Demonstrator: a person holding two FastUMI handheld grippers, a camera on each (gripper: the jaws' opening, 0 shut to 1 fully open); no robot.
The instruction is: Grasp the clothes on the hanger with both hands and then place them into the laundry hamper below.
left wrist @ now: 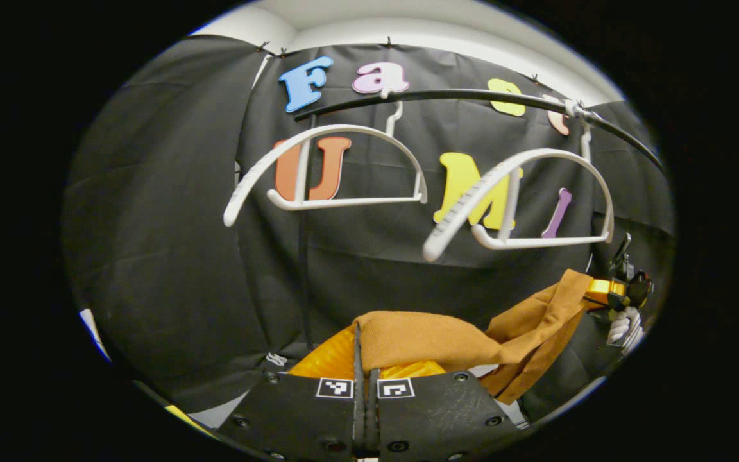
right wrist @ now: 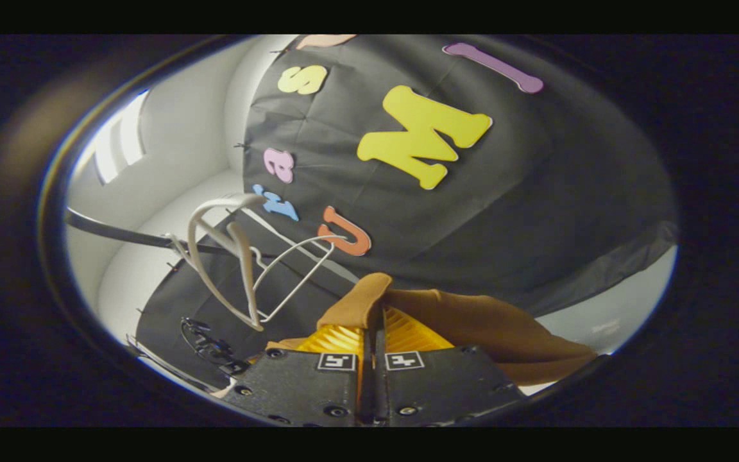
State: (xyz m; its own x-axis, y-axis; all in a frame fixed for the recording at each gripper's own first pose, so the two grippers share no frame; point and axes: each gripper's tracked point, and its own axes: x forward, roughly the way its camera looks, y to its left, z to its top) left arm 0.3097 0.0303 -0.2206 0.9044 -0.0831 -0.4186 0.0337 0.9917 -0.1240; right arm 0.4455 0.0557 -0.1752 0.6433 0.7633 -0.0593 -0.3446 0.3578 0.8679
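Note:
A brown garment (left wrist: pixel 446 343) stretches between both grippers, off the hangers. My left gripper (left wrist: pixel 365 350) is shut on one end of it, its yellow fingers (left wrist: pixel 324 362) pressed together under the cloth. In the left gripper view the right gripper (left wrist: pixel 607 292) shows at the far right, pinching the garment's other end, with a white-gloved hand (left wrist: pixel 625 326) below it. In the right gripper view my right gripper (right wrist: pixel 373 321) is shut on the brown garment (right wrist: pixel 472 321), which drapes off to the right. The left gripper (right wrist: pixel 212 346) shows as a dark shape at lower left.
Two bare white hangers (left wrist: pixel 331 167) (left wrist: pixel 523 199) hang from a black rail (left wrist: pixel 472 96) in front of the black cloth wall. In the right gripper view the hangers (right wrist: pixel 241 256) and rail (right wrist: pixel 119 234) show at left, tilted. White wall and ceiling lie beyond.

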